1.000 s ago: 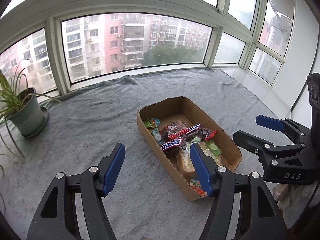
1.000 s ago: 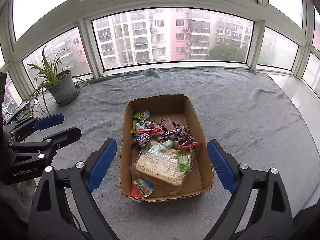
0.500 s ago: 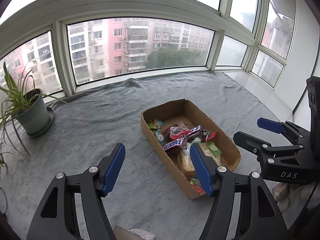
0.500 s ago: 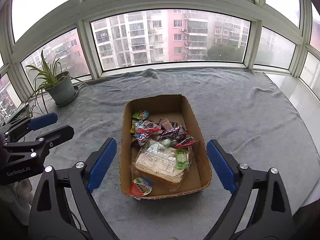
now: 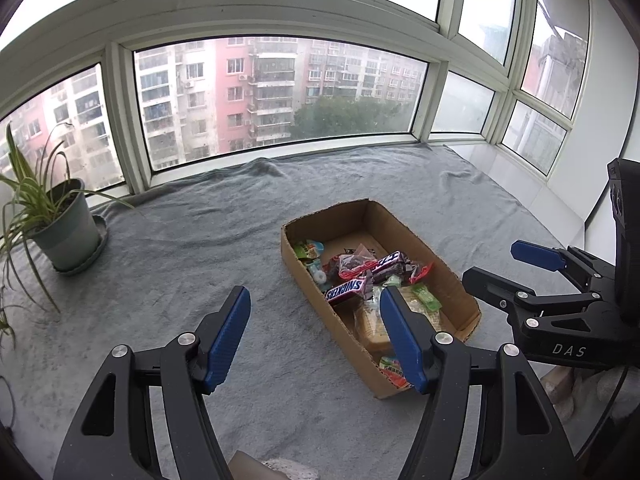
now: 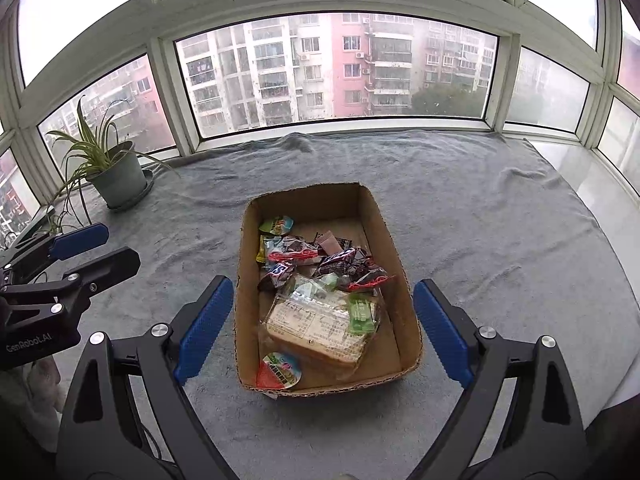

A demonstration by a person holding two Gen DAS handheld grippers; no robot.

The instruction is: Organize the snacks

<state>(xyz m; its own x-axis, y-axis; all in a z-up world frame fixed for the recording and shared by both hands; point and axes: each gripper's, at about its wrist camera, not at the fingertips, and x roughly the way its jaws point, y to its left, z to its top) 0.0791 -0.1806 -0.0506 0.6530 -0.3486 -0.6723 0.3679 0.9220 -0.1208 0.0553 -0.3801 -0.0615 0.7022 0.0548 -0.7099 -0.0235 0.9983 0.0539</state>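
An open cardboard box (image 6: 388, 236) sits on the grey blanket (image 6: 480, 240) and holds several snacks: a wrapped bread pack (image 6: 320, 326), a Snickers bar (image 5: 346, 290), candy bars, green packets and a round jelly cup (image 6: 282, 372). The box also shows in the left wrist view (image 5: 404, 228). My right gripper (image 6: 322, 328) is open and empty, its blue pads either side of the box's near end, above it. My left gripper (image 5: 314, 340) is open and empty, left of the box. Each gripper appears in the other's view.
A potted spider plant (image 5: 60, 224) stands at the far left by the windows, also in the right wrist view (image 6: 116, 176). The window sill and frames run along the back. A bare white ledge (image 6: 580, 164) lies at the right.
Both grippers have pulled back and risen slightly, so the box appears a little farther away. Both stay open. The snacks have not moved.
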